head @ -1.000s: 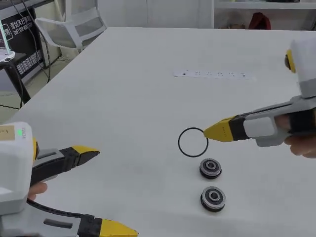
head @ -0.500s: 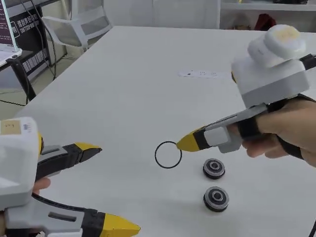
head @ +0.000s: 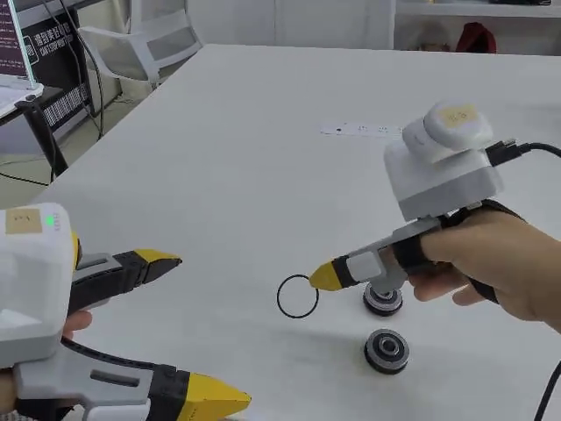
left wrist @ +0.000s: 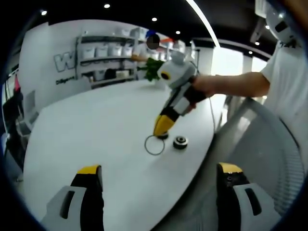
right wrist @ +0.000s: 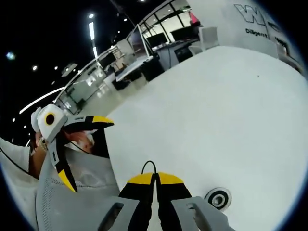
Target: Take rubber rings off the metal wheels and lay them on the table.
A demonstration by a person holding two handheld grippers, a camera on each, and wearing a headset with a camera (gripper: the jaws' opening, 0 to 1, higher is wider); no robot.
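Since a second ago, the rubber ring (head: 279,298) has been drawn leftward, away from the farther metal wheel (head: 384,303). The right gripper (head: 323,276) has been rolled so that the hand (head: 517,272) holding it is now seen behind it.

At the left of the head view, the left gripper (head: 187,331) is held low over the near part of the white table (head: 263,132). Its yellow-tipped jaws are spread wide, with nothing between them.

Further right, the ring is seen as a thin black loop close to the table surface; whether it rests there cannot be told. Its right-hand edge is pinched between the clenched jaws of the right gripper. In the right gripper view a short arc of it is seen rising from between the closed tips.

Just right of those tips, the farther metal wheel, dark-rimmed, is partly hidden behind the gripper. The nearer metal wheel (head: 387,349) is seen uncovered just beside it, apart from the loop.
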